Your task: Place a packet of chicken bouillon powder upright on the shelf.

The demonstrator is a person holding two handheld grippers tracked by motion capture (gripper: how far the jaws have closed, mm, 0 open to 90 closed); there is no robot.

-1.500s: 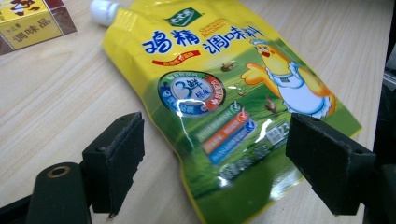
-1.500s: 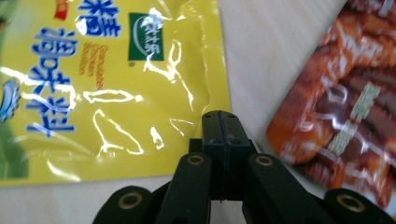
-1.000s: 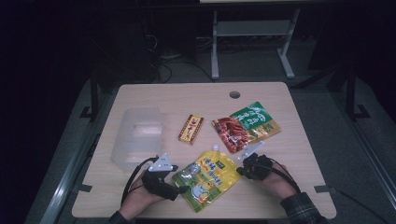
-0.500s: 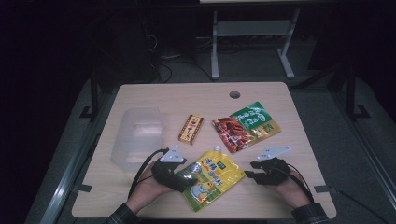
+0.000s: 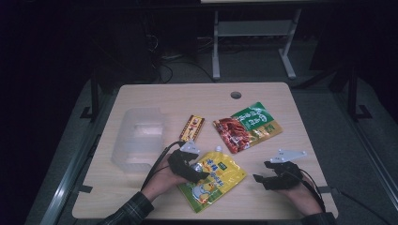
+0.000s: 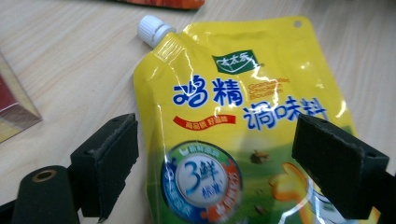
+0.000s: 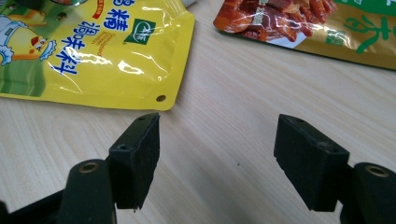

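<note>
The yellow spouted pouch [image 6: 243,116] lies flat on the counter [image 5: 291,140] right under my left tongs [image 6: 229,163], whose jaws stand apart, one at each side of the pouch's lower half, not clamped on it. Its white screw cap [image 6: 152,29] points away from me, beyond the jaws. In the high view the same pouch [image 5: 213,180] lies between my two hands, with my left tongs [image 5: 199,171] over its left edge.

My right tongs [image 7: 224,154] are also spread wide, with bare wood between the jaws; the pouch's corner with its punched hole [image 7: 160,98] lies just ahead of their left jaw. Farther ahead of them lies a red and green snack bag [image 7: 327,23], seen from above as [image 5: 248,126], well apart from my right tongs [image 5: 270,180].

Beyond my left tongs lies a small red and yellow box [image 5: 192,127], and to their left a clear plastic tub [image 5: 138,138]. The counter is pale wood with a round cable hole [image 5: 235,95] near its far edge. Around it the room is dark; a white frame [image 5: 253,42] stands on the floor behind.

The print on the box is too small to read, and in the left gripper view it is cut off by the edge.

Half a second ago my right tongs were close to the pouch's right edge; they have drawn back to the right, while my left tongs have moved further over the pouch.
</note>
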